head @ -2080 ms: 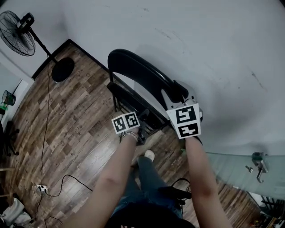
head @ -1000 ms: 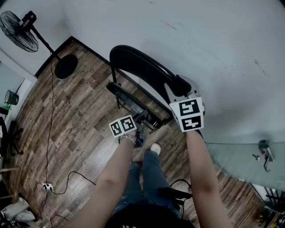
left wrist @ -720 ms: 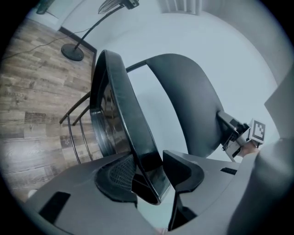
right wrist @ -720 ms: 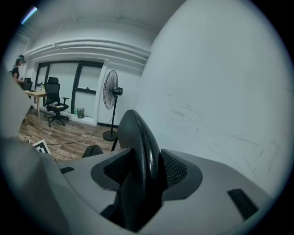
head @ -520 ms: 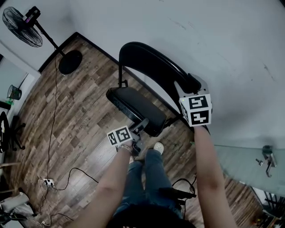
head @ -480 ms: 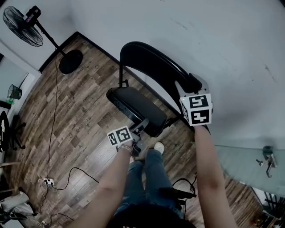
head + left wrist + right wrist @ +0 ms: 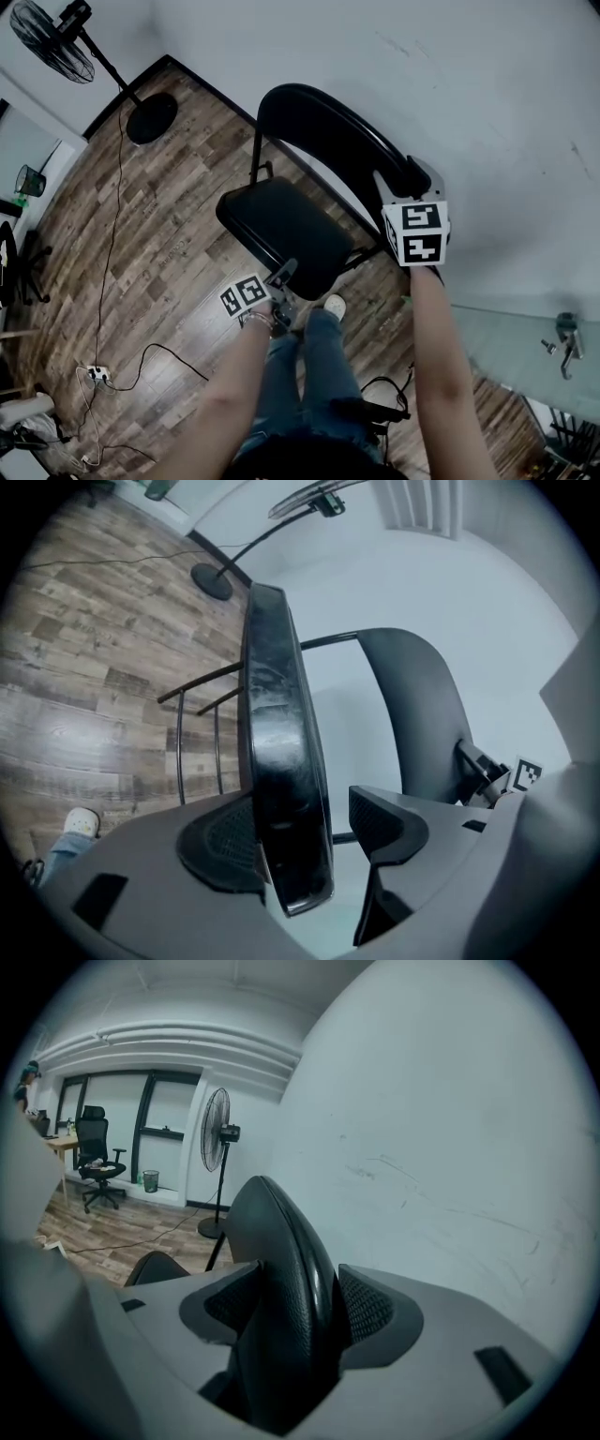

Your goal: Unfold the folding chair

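Note:
The black folding chair stands by the white wall, its seat (image 7: 286,230) lying almost flat and its curved backrest (image 7: 319,122) upright. My left gripper (image 7: 281,274) is at the seat's front edge. In the left gripper view the seat edge (image 7: 277,714) sits between the jaws of the left gripper (image 7: 305,832), against one pad with a gap to the other; the jaws have just been closing. My right gripper (image 7: 405,178) grips the backrest's right end. In the right gripper view both pads of the right gripper (image 7: 286,1312) lie on the backrest (image 7: 281,1232), though its jaws have just been opening slightly.
A standing fan (image 7: 52,42) with a round base (image 7: 150,117) is at the far left. A cable (image 7: 141,361) and power strip (image 7: 94,373) lie on the wood floor. The person's shoe (image 7: 335,306) is under the seat's front. The wall (image 7: 450,75) is right behind the chair.
The seat has swung down from nearly folded to almost flat, and my left gripper came toward me with its front edge. The right gripper stayed on the backrest.

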A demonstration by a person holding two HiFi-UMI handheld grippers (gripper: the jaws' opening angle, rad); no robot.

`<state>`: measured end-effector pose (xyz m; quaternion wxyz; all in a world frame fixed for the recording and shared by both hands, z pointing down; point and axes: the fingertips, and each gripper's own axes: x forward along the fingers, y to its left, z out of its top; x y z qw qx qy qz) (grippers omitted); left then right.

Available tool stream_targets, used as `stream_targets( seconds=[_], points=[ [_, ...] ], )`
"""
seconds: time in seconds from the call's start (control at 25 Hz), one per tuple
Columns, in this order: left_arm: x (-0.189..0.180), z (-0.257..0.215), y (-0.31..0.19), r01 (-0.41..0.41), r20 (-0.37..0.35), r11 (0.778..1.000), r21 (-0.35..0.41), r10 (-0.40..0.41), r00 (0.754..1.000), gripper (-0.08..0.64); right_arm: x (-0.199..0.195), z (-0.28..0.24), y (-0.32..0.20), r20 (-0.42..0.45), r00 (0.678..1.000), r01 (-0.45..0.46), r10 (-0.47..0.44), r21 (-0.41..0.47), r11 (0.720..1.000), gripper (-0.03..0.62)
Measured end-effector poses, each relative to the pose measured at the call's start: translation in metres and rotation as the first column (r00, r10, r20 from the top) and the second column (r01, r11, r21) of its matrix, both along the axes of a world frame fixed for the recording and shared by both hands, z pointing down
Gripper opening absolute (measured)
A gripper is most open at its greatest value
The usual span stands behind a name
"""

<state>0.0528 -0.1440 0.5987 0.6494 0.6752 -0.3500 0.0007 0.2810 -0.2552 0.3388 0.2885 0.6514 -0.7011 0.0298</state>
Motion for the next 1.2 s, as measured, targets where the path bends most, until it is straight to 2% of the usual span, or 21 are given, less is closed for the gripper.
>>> stream_targets(
  seconds=[0.32,0.52,1.0,1.2],
  points=[
    [-0.022,0.027,0.013,-0.005,0.053,1.000,-0.026,0.007,0.999,0.258,0.003,0.012,-0.003,-0.030,0.999,-0.043,0.043,0.004,0.999,0.279],
    [-0.045,0.048,0.026,0.052,0.040,0.996,-0.071,-0.049,0.998,0.242,-0.004,0.020,0.002,-0.044,0.998,-0.055,0.055,0.016,0.998,0.284],
    [-0.077,0.088,0.045,0.022,-0.004,0.995,-0.094,-0.023,1.000,0.236,-0.011,0.041,0.003,-0.072,0.994,-0.078,0.082,0.050,0.996,0.293],
    [-0.095,0.109,0.054,0.035,-0.004,0.993,-0.114,-0.036,0.999,0.244,-0.015,0.051,0.004,-0.073,0.994,-0.078,0.081,0.052,0.996,0.295]
  ],
)
